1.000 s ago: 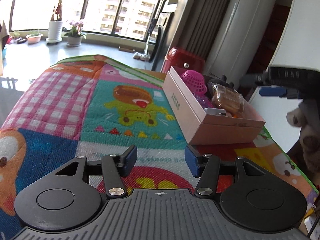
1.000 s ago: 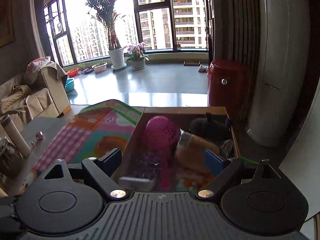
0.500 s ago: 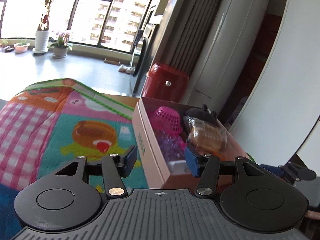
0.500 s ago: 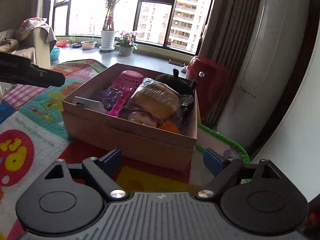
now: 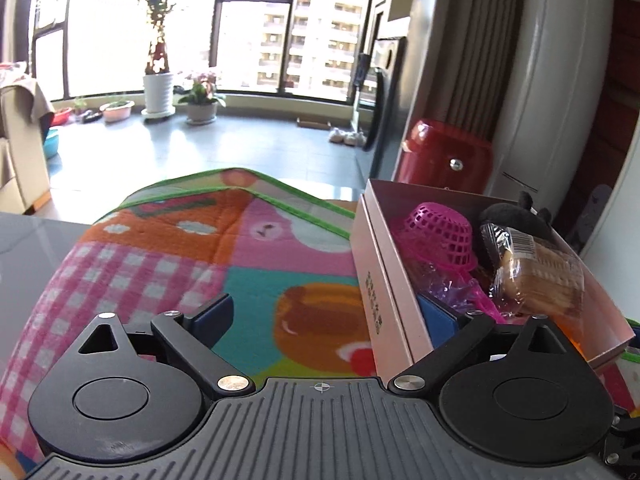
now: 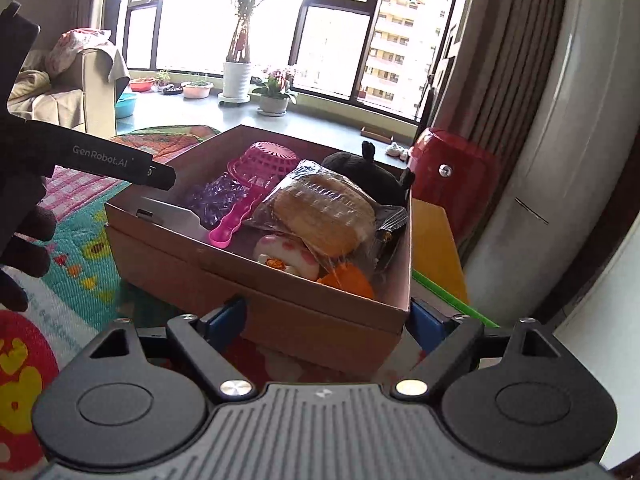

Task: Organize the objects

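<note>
The open pink cardboard box [image 6: 256,288] sits on the colourful play mat [image 5: 168,264], already filled. The left gripper [image 5: 326,316], its fingers just opened wide, straddles one wall; the right gripper [image 6: 326,316], narrowing, brackets a corner without pressing. Moving it seemingly remains.

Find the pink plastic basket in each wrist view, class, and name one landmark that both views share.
Left wrist view: the pink basket lies upside down in the box, right of centre.
Right wrist view: it sits at the box's far left end, above centre.
Shared landmark: the red container behind the box.
</note>
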{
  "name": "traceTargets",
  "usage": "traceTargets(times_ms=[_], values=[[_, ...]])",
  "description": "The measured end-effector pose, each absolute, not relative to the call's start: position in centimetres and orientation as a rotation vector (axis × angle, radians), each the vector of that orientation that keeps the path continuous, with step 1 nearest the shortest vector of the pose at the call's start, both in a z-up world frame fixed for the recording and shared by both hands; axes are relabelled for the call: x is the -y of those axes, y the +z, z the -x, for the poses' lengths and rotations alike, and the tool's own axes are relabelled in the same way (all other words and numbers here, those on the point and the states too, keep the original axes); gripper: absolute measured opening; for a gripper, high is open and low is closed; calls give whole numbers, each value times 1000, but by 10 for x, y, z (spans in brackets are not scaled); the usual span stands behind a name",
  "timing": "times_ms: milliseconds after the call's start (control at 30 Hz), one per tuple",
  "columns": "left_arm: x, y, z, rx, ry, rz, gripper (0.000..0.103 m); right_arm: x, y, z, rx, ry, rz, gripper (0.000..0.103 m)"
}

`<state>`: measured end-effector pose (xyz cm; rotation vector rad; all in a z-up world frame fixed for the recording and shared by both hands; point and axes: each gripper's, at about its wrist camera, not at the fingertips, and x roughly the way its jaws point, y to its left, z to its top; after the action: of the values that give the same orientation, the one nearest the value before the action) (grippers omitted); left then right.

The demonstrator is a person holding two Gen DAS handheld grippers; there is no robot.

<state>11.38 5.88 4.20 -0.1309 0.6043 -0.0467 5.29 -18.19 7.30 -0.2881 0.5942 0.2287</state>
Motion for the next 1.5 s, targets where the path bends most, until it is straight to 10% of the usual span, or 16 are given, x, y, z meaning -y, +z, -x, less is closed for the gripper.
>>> traceTargets(times_ms=[400, 767, 1500], values=[[-73, 58, -86, -518, -46, 98, 100, 162, 68, -39, -609, 197, 222, 103], [-40, 41, 38, -566, -82, 95, 100, 186, 38, 3, -763, 124, 35, 103], [-10, 13, 24, -666, -8, -4, 100, 193, 33, 6, -684, 116, 25, 103]])
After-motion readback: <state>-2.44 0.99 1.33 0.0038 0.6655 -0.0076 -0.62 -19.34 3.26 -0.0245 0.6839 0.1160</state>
